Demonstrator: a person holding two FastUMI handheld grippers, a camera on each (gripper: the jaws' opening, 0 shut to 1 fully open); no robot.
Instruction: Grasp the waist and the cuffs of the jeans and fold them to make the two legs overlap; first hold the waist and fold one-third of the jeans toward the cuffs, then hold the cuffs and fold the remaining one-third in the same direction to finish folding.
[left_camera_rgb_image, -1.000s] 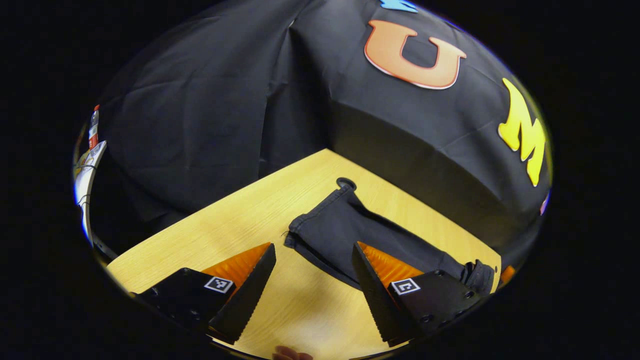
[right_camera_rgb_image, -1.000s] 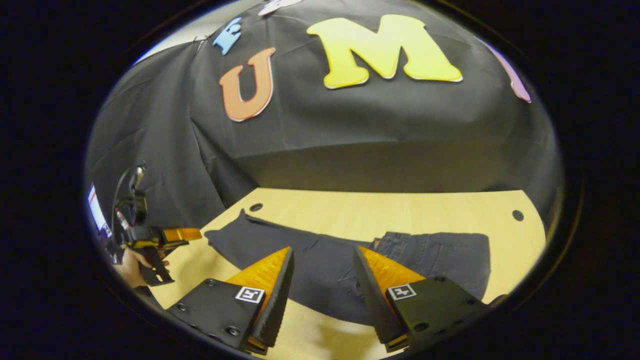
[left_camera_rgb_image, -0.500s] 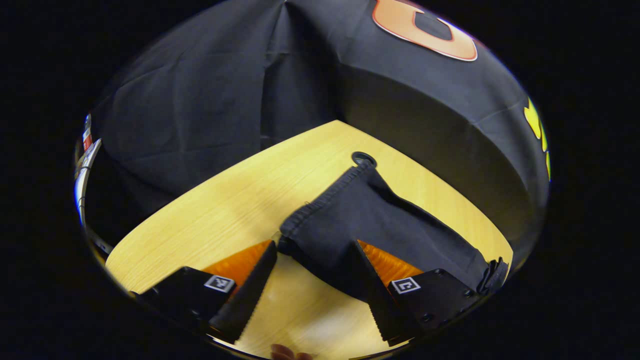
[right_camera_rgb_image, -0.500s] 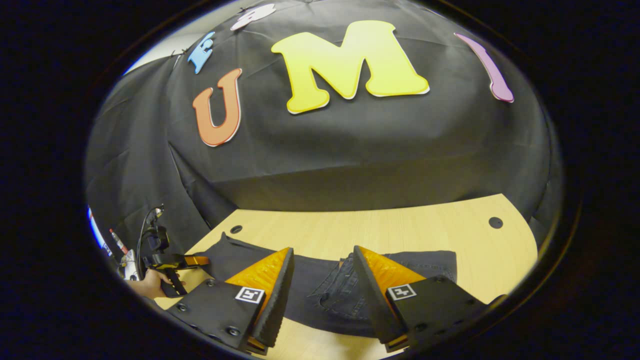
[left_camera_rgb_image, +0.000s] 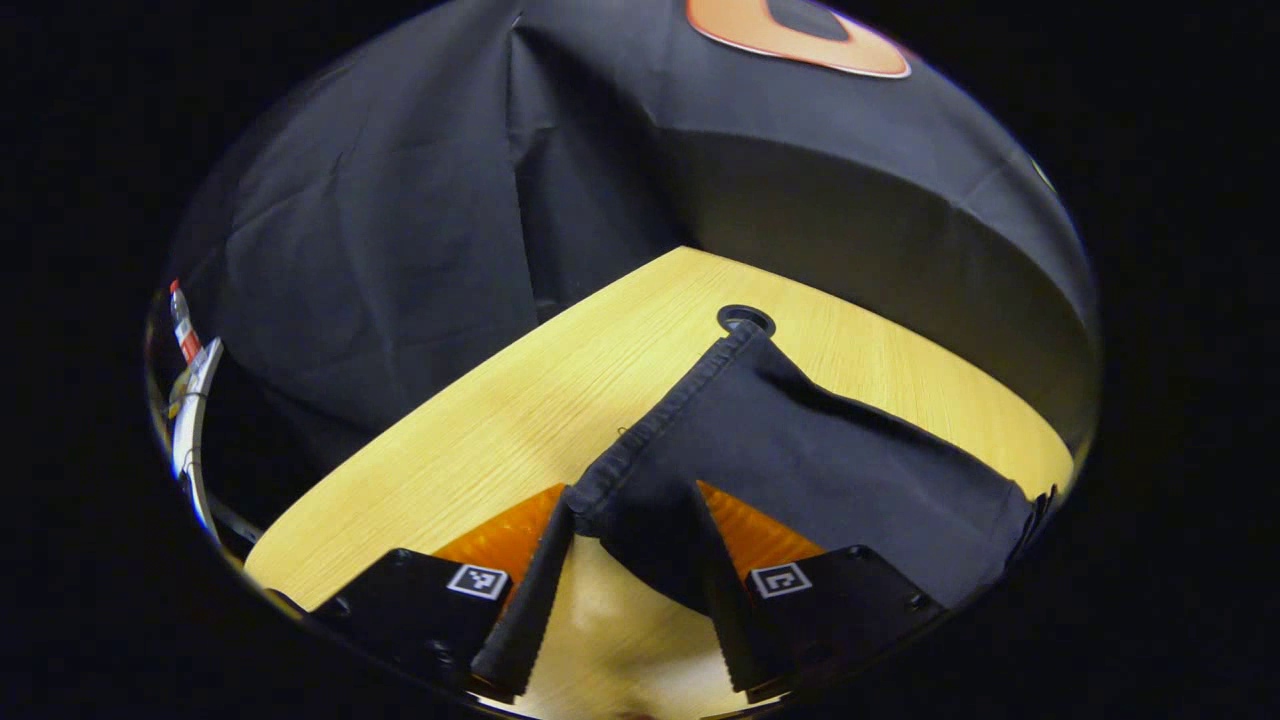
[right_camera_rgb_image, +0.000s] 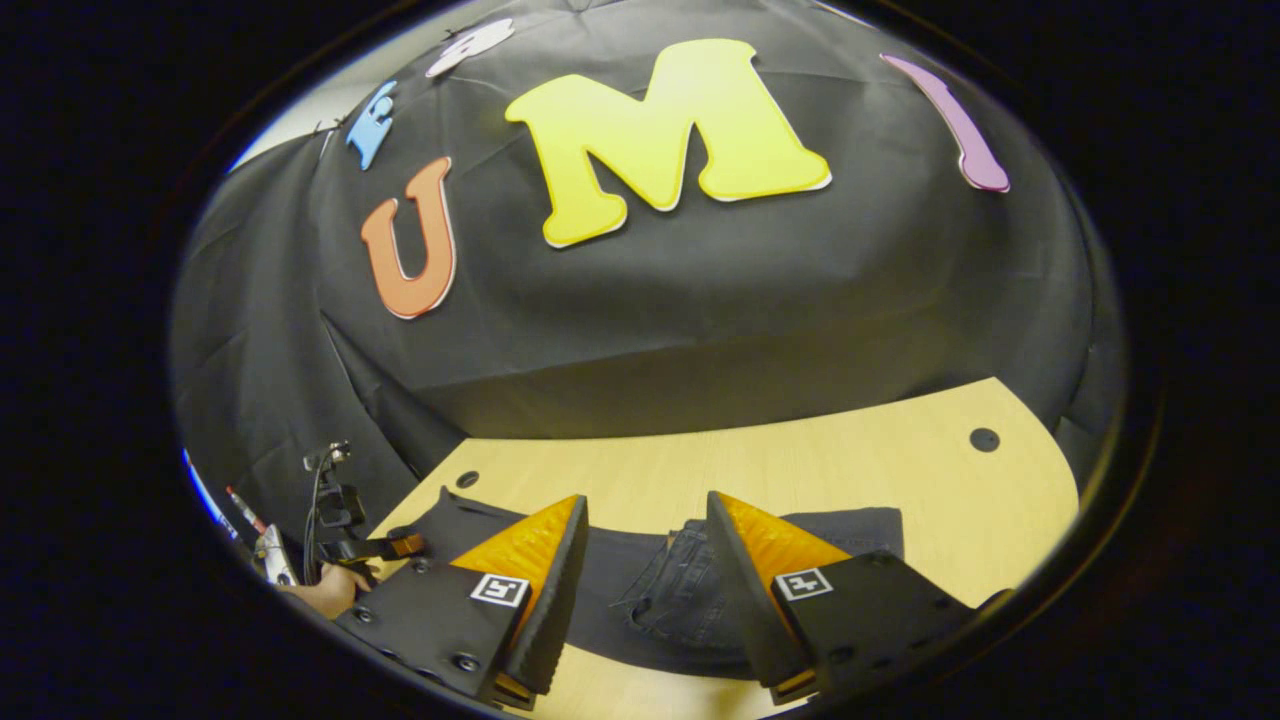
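Dark jeans (right_camera_rgb_image: 640, 600) flat on the wooden bench (right_camera_rgb_image: 850, 470), first fold not begun: left gripper (left_camera_rgb_image: 630, 600) jaws spread around a cuff (left_camera_rgb_image: 650, 470), right gripper (right_camera_rgb_image: 645, 600) jaws spread over the waist; closing on both likely next

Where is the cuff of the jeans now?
In the left gripper view, the cuff lies on the table, between the left gripper's open jaws.

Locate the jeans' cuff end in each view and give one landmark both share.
Left gripper view: cuff end at lower centre, between the left claw fingers.
Right gripper view: cuff end at lower left, near the far claw.
Shared landmark: table hole beside the cuff.
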